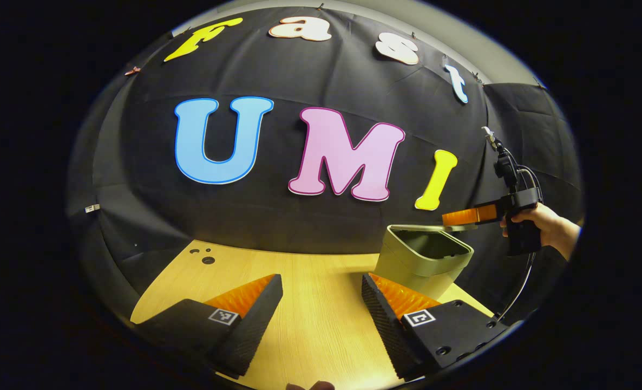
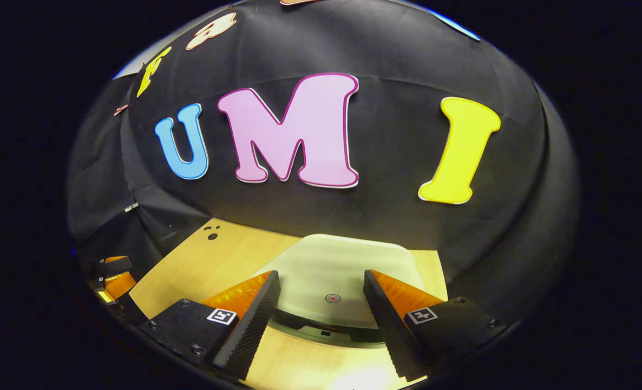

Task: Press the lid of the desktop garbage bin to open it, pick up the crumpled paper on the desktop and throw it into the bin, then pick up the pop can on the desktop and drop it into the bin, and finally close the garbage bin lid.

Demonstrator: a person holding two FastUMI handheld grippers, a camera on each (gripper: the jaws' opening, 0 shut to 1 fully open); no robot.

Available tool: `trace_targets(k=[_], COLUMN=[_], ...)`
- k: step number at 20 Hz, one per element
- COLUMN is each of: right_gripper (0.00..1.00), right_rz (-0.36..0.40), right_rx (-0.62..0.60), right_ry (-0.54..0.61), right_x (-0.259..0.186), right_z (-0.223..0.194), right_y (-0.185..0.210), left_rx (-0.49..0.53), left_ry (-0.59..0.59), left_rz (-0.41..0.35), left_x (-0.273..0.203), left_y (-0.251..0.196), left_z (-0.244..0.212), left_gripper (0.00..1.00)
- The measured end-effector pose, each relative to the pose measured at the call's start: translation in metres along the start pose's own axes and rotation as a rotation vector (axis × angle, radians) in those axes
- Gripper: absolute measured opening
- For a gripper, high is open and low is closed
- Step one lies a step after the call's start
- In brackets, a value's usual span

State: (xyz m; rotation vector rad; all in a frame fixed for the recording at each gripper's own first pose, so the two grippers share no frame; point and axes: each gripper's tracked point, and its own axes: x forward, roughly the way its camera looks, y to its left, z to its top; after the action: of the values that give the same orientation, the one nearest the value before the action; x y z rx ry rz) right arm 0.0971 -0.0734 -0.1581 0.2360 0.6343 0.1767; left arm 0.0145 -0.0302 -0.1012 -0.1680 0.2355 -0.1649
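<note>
Lid-closing, I judge: my right gripper, jaws spread and empty, hangs over the bin's raised lid; my left gripper idles open above the table; next, press down.

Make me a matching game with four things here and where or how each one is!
Things:
1. olive-green plastic bin
2. light wooden tabletop
3. right gripper
4. small red round mark

Clues:
a. sits on the pale lid
b. held by a hand, above the bin's rim
c. has small dark holes near a far corner
d. stands on the wood, its inside showing

Pairs: 1-d, 2-c, 3-b, 4-a
</note>
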Motion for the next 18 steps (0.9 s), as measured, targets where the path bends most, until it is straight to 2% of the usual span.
trace_targets(k=[18], right_gripper=[0.97], right_rz=[0.047], right_rx=[-0.056], right_ry=[0.243], right_x=[0.01], right_z=[-0.054], right_y=[0.003], left_rx=[-0.008], left_ry=[0.021], left_rz=[-0.003], left_x=[0.001], left_y=[-0.004], left_z=[-0.008], left_gripper=[0.95])
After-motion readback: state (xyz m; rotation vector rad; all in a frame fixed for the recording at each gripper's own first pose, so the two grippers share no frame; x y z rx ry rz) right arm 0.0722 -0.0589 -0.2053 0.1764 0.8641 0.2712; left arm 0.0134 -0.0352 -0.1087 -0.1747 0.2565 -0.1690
